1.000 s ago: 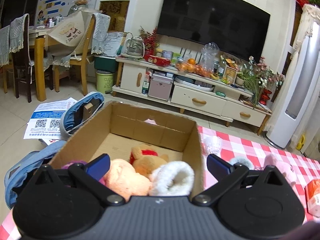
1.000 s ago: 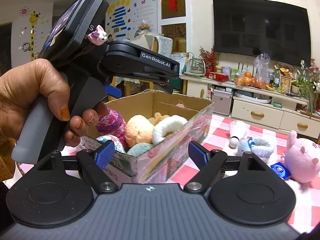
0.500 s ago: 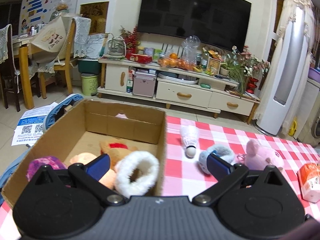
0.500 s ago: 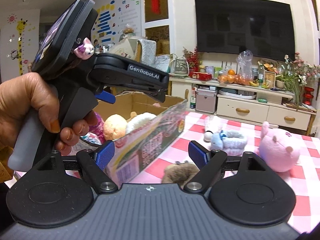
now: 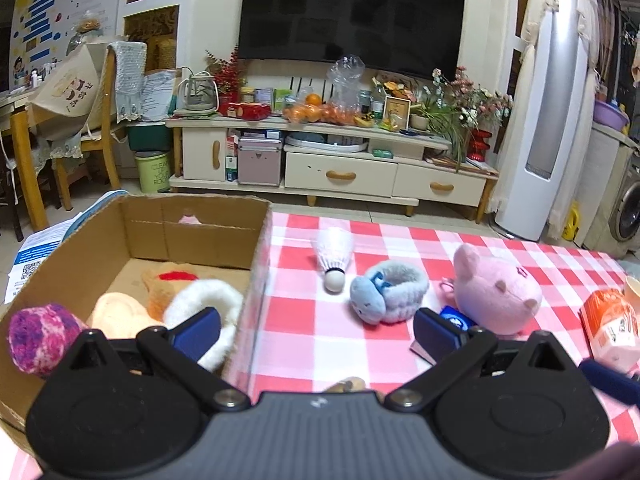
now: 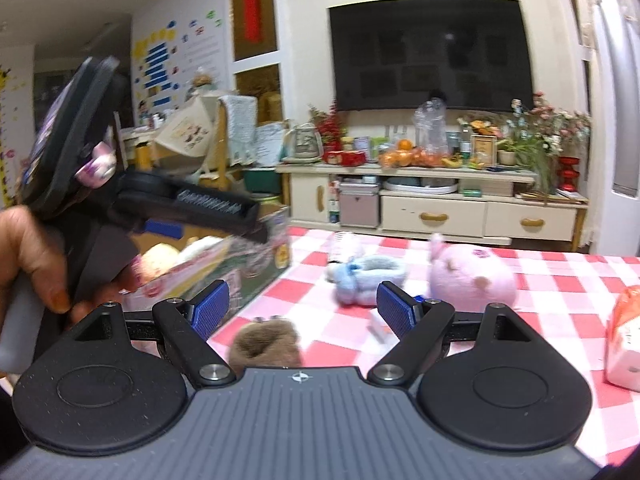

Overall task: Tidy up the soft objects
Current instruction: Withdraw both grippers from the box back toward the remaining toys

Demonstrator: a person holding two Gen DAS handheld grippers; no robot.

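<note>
A cardboard box (image 5: 208, 224) stands on the left of the red-checked table (image 5: 304, 320); inside lie a purple knit ball (image 5: 40, 336), a peach plush (image 5: 116, 316), an orange bear (image 5: 168, 280) and a white fluffy ring (image 5: 204, 300). On the cloth rest a blue plush ring (image 5: 388, 292), a pink pig plush (image 5: 496, 292) and a brown furry toy (image 6: 266, 342). My left gripper (image 5: 316, 330) is open, straddling the box's right wall. My right gripper (image 6: 302, 308) is open with the brown toy low between its fingers. A hand (image 6: 24, 252) holds the left gripper.
A white shuttlecock (image 5: 334, 256) lies beside the box. An orange packet (image 5: 608, 328) sits at the right, a small blue tag (image 5: 456, 318) by the pig. Beyond the table's far edge stand a TV cabinet (image 5: 340, 172) and chairs (image 5: 92, 120).
Both grippers have swung to the right, away from over the box and toward the toys on the cloth. The brown furry toy has come into the right wrist view. Both stay open.
</note>
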